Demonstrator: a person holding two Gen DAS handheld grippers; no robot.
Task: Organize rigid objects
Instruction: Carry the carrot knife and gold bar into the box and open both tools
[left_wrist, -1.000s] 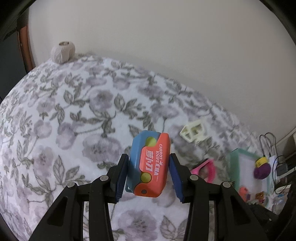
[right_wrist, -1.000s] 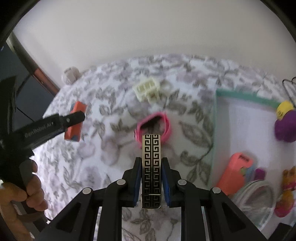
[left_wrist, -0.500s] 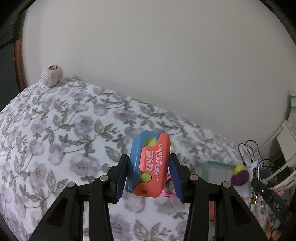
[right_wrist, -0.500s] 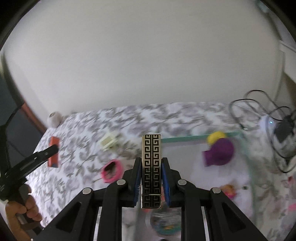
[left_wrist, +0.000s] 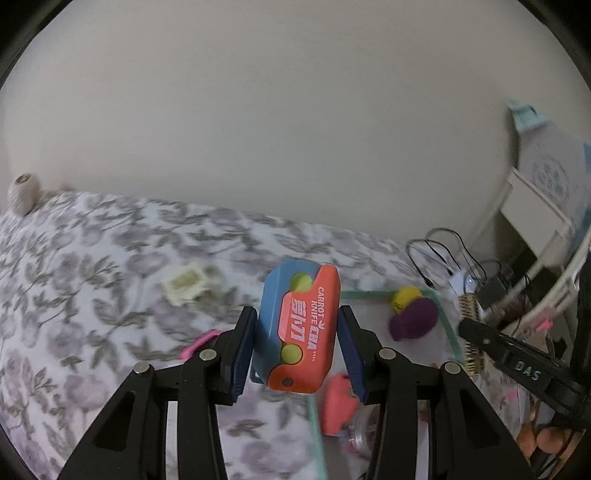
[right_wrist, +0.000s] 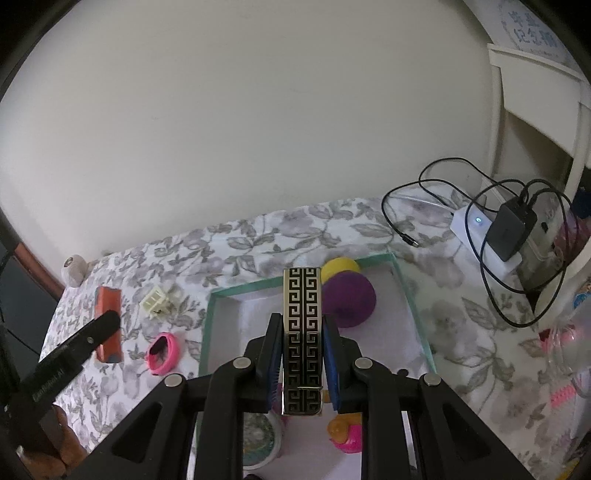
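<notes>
Green-rimmed tray with purple-yellow toy, duck half hidden, left claw gripping orange-blue box, right claw clamping patterned bar

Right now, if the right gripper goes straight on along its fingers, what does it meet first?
Probably the tray floor just short of the purple toy. The right gripper points down into the tray, and its patterned bar would land first. Depth is uncertain.
</notes>
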